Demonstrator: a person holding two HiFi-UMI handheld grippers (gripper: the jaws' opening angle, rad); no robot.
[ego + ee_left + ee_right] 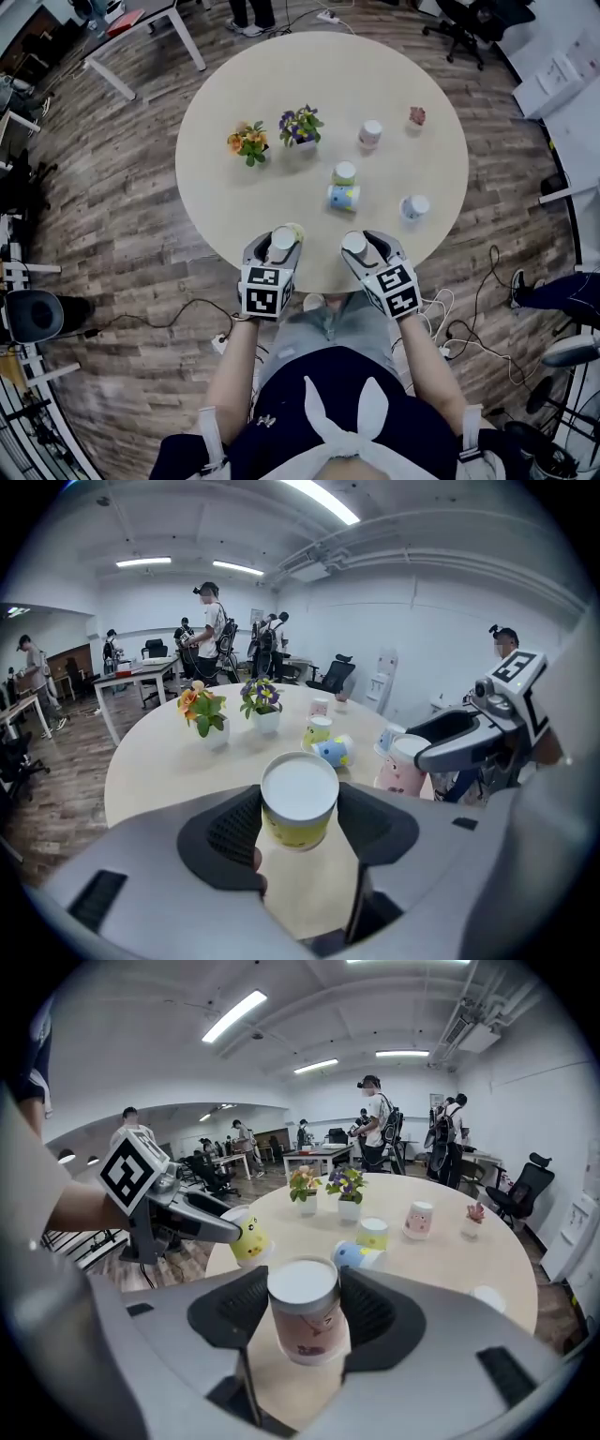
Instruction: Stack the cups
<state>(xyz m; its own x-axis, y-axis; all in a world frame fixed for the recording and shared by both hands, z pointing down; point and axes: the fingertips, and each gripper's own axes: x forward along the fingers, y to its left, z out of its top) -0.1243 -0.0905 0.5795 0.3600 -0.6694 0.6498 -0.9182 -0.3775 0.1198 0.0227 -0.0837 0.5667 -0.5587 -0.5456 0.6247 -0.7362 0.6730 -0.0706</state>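
At the six o'clock edge of the round beige counter (281,112), the left gripper (279,244) has its jaws clamped on an upside-down yellow paper cup (298,803), while the right gripper's (361,248) jaws clamp an upside-down pink paper cup (306,1312).

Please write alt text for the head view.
From above, a person holds a yellow cup in the left gripper and a pink cup in the right gripper, over the near side of a round table with more cups and two flower pots.
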